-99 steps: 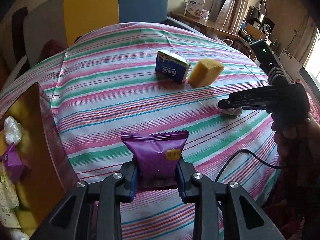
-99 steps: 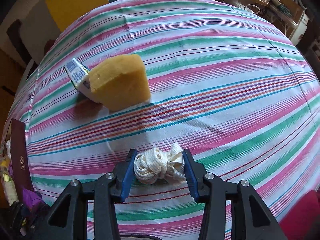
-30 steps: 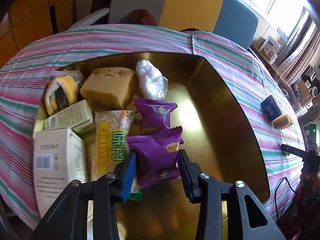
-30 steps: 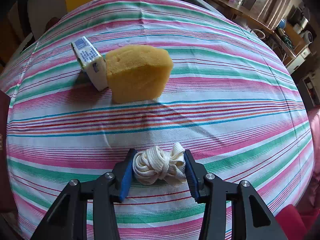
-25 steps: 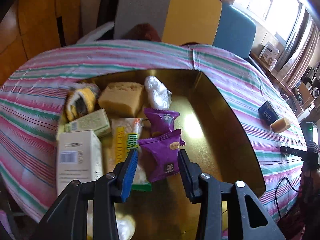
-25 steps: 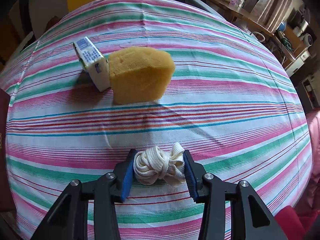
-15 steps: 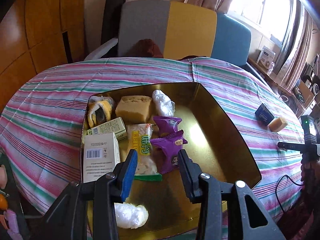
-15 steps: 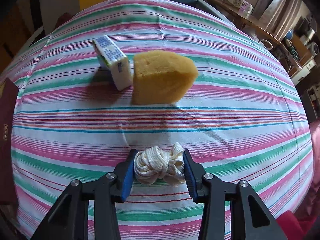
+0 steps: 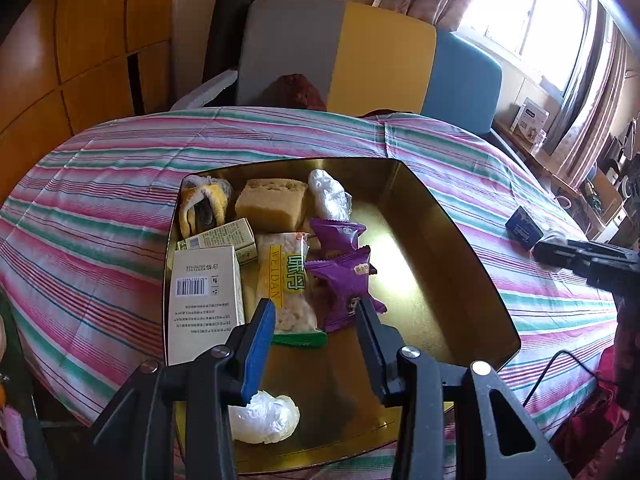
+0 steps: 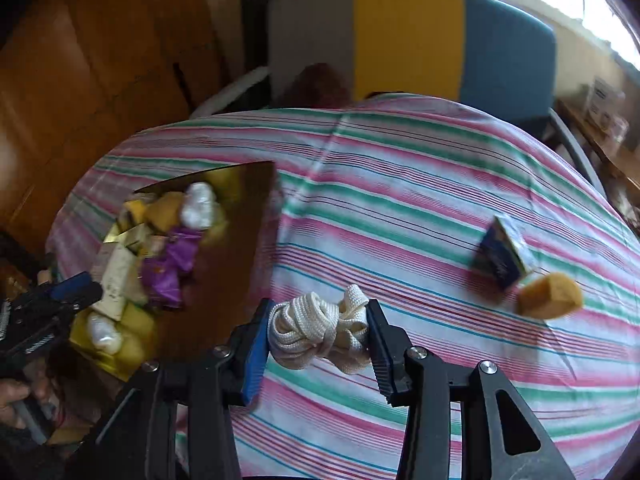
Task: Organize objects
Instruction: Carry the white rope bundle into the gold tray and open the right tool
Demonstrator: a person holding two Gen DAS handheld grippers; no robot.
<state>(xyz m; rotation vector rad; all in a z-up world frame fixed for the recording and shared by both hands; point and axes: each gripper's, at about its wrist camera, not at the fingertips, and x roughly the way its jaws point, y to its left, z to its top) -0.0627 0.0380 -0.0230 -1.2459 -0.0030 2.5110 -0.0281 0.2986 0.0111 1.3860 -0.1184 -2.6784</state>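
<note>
Beside sponge: blue box.

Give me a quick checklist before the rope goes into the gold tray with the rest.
1. Rope bundle clamped in the right gripper: ok.
2. Left gripper empty, jaws apart: ok.
3. Purple snack packet lying in the gold tray: ok.
4. Bare tray floor on the right side for the rope: ok.
5. Left gripper out of the drop path: not ok, it hangs over the tray.
6. Blue tissue pack and yellow sponge collected: not ok, both sit on the striped tablecloth.
</note>
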